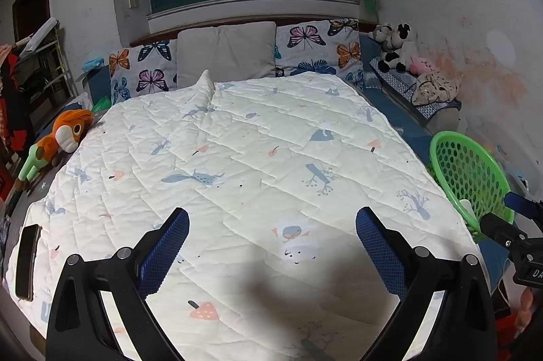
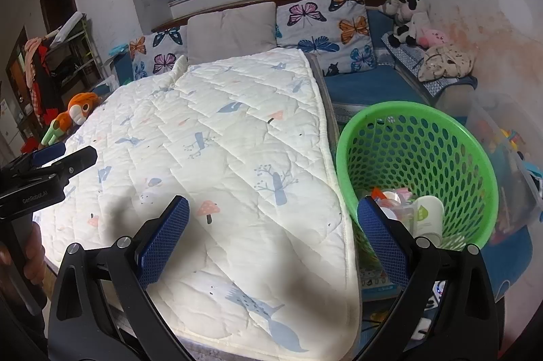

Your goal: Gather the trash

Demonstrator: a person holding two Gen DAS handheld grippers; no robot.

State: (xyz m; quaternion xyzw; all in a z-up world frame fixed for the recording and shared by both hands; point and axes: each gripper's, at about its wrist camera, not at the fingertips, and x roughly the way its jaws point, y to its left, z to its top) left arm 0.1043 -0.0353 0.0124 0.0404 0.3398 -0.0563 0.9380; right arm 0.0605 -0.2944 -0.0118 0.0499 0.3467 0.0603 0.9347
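Observation:
A green perforated basket (image 2: 420, 157) stands beside the bed's right edge and holds trash: a white paper cup (image 2: 428, 215) and several wrappers (image 2: 393, 198). The same basket (image 1: 468, 177) shows at the right of the left wrist view. My right gripper (image 2: 273, 215) is open over the quilt's near right part, its right finger in front of the basket's near wall, with nothing between the fingers. My left gripper (image 1: 271, 225) is open above the white patterned quilt (image 1: 244, 164), also with nothing in it. The left gripper (image 2: 64, 160) appears at the left edge of the right wrist view, a hand on its handle.
A dark phone (image 1: 27, 259) lies on the quilt's near left corner. An orange plush toy (image 1: 64, 137) lies at the bed's left side. Pillows (image 1: 225, 54) line the headboard, and plush toys (image 1: 397, 49) sit at the back right. A clear storage bin (image 2: 505, 164) stands behind the basket.

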